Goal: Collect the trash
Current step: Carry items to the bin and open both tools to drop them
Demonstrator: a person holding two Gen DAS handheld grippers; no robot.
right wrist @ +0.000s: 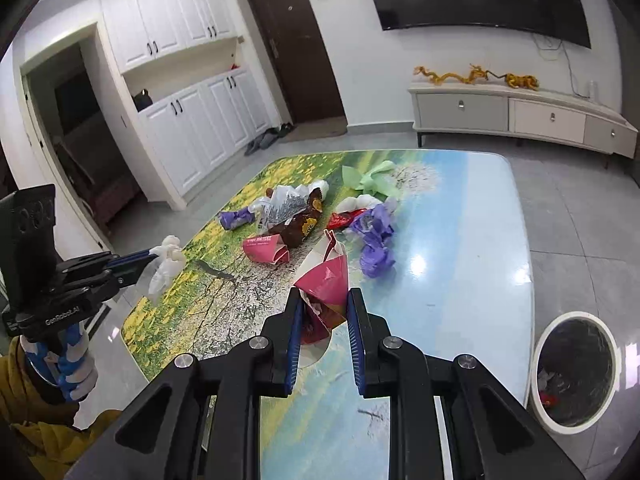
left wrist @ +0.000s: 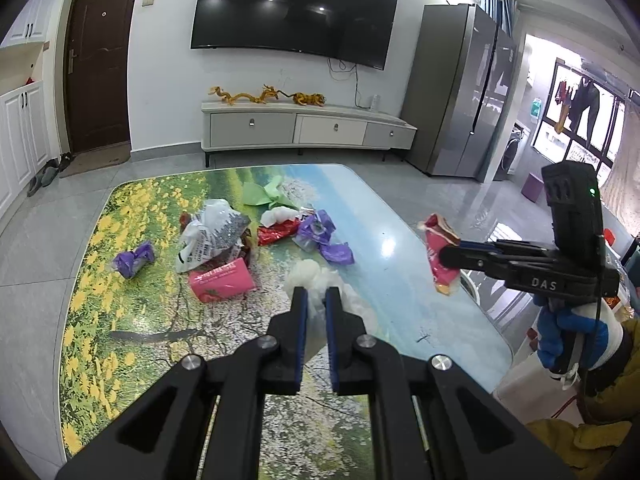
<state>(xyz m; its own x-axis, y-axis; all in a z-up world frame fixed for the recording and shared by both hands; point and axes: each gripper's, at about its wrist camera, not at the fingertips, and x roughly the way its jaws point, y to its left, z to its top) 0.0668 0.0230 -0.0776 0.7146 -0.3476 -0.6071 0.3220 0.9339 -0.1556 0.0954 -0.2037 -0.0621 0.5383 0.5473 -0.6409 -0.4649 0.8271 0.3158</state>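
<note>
A crumpled white tissue [left wrist: 316, 280] with a bit of clear plastic film is pinched between the blue pads of the left gripper [left wrist: 316, 300], whose jaws are pressed close together on it, and it hangs above the near part of the table [left wrist: 400, 216] — clear of the surface as far as the right wrist view shows. The right gripper [right wrist: 322, 308] grips a pink and red wrapper [right wrist: 326, 280] between its pads; the wrapper fans out past the fingertips and is held up over the table's near right side. The rest of the trash lies in a loose heap toward the far middle of the table: a white printed plastic bag [left wrist: 212, 236], a pink packet [left wrist: 222, 282] just in front of it, a small purple wrapper [left wrist: 134, 262] off on the left by itself, a red wrapper [left wrist: 278, 232], crumpled purple wrappers [left wrist: 324, 236] beside that, and a light green piece of paper [left wrist: 264, 194] farthest back. A brown snack bag [right wrist: 300, 224] shows in the heap in the right wrist view. The tabletop is printed with yellow flowers and blue sky. On the grey tiled floor just off the table's right edge stands a white bin [right wrist: 576, 372] with a dark liner and some scraps inside. Each gripper's handle is held by a hand in a blue and white glove [left wrist: 560, 332] — with a mustard-coloured sleeve behind it.
</note>
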